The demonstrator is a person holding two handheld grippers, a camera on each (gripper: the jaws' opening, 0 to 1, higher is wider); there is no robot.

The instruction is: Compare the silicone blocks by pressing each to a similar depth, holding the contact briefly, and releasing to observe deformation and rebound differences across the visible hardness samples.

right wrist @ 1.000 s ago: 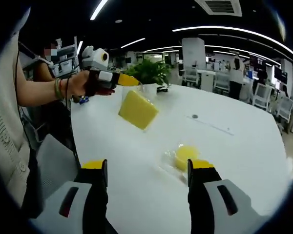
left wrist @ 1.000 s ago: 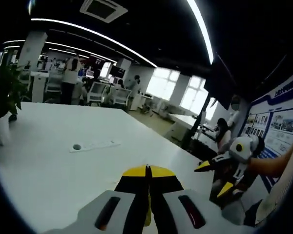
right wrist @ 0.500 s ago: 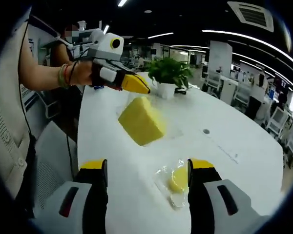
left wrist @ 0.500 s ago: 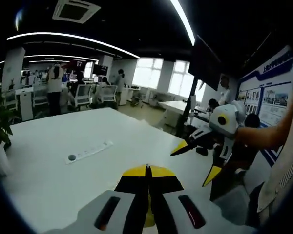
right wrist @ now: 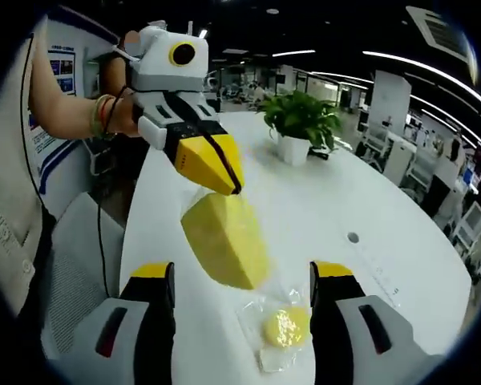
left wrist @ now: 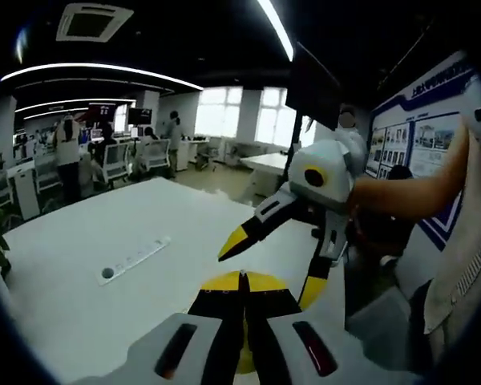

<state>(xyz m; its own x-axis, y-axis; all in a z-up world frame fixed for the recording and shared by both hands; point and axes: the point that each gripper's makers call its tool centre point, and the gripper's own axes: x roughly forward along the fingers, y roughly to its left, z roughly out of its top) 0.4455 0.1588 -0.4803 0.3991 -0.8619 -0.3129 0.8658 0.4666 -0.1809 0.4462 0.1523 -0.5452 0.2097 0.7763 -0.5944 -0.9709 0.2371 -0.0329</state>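
White table (right wrist: 401,241): the largest item, running away from me toward the office beyond. A round grommet and a long flush strip (left wrist: 136,258) lie in its middle; a potted plant (right wrist: 302,120) stands near its far edge in the right gripper view.

Yellow block (right wrist: 226,239): a big silicone wedge hanging from a clear bag, in the air above the near edge of the table. Its long axis runs steeply, narrow upper end toward my left gripper, broad lower end toward the table and slightly right in the right gripper view. A second ago it hung further off and more level, looking smaller.

Left gripper (right wrist: 224,178): my left hand (right wrist: 124,116) holds it over the block, yellow tips pointing down, jaws closed together on the top of the bag. In the left gripper view its own jaws meet in one line, a sliver of yellow showing below them.

Right gripper (right wrist: 242,277): jaws parted wide, nothing between them, aimed at the table's near edge. In the left gripper view it (left wrist: 271,261) enters from the right, tips spread, and it sits closer to the left one than half a second ago.

Small yellow disc (right wrist: 286,326): a round sample in a crumpled clear pouch, flat on the table near the near edge, just below and right of the block, apart from it.
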